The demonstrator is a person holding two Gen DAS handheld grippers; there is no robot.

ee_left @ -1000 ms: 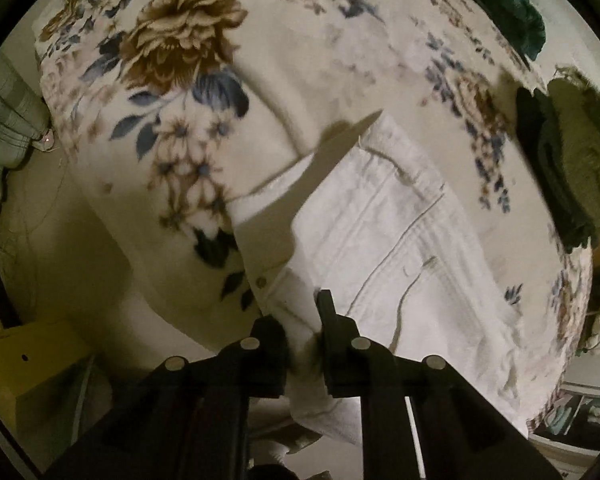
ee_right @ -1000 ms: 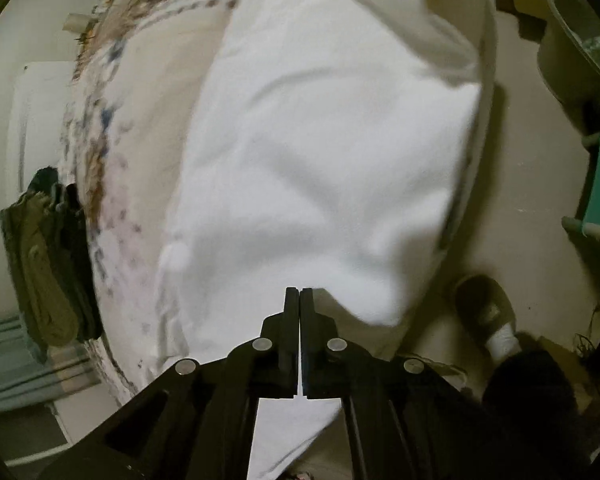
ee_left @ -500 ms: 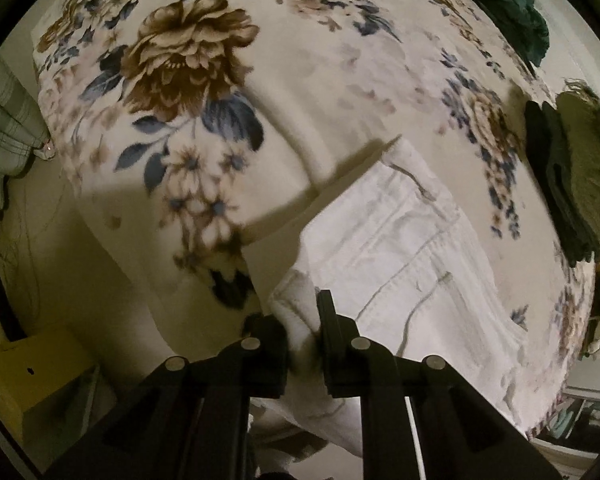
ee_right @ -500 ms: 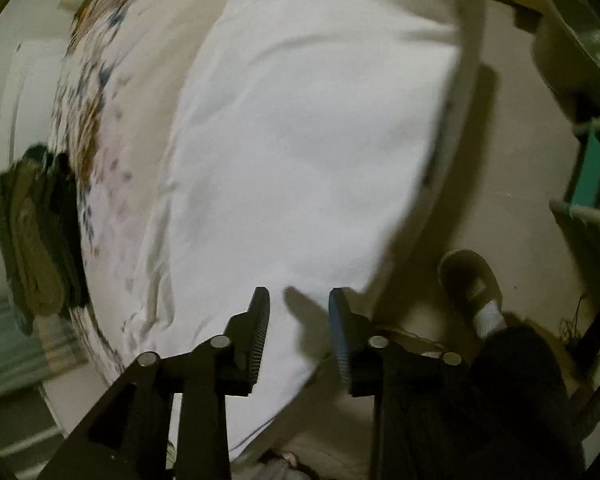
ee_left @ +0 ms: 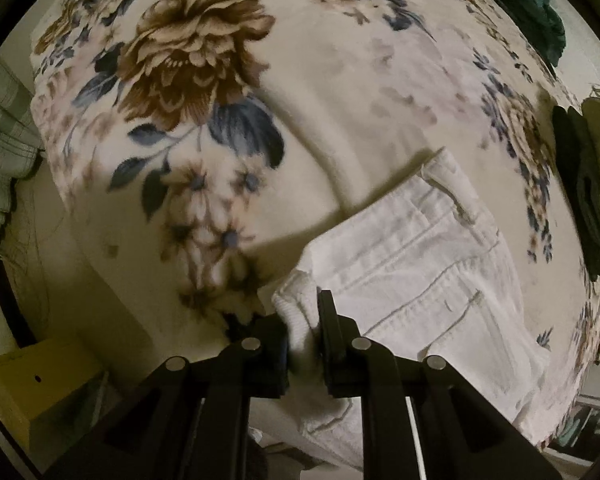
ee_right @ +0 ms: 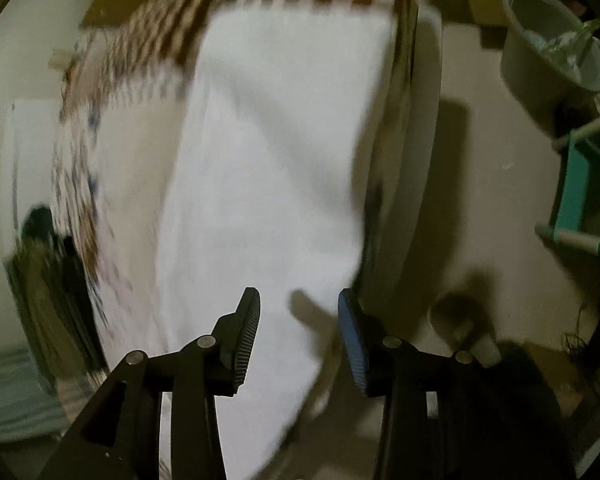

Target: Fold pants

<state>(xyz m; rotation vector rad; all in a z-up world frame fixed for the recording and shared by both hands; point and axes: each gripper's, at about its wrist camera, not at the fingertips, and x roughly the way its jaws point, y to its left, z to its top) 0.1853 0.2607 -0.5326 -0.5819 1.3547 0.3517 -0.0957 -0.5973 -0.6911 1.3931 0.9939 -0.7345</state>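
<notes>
The white pants (ee_left: 420,264) are laid on a bed covered by a floral blanket (ee_left: 204,92), with the waistband end near the bed's edge. A bunched fold of the waistband is pinched between the two fingers of the left tool (ee_left: 303,330), which is closed on the cloth. In the right wrist view, which is blurred, the pants (ee_right: 272,184) are seen as a long white panel running along the bed close to its edge. The right tool (ee_right: 299,336) is held with its fingers spread wide just above the near end of that panel, and nothing is gripped between them. A pile of dark green and olive clothing (ee_left: 592,184) is seen near the far side of the blanket, well apart from the pants. A yellow box (ee_left: 32,384) is visible on the floor beside the bed, and a grey bucket (ee_right: 548,56) and a teal stool (ee_right: 588,184) stand on the floor on the other side.
</notes>
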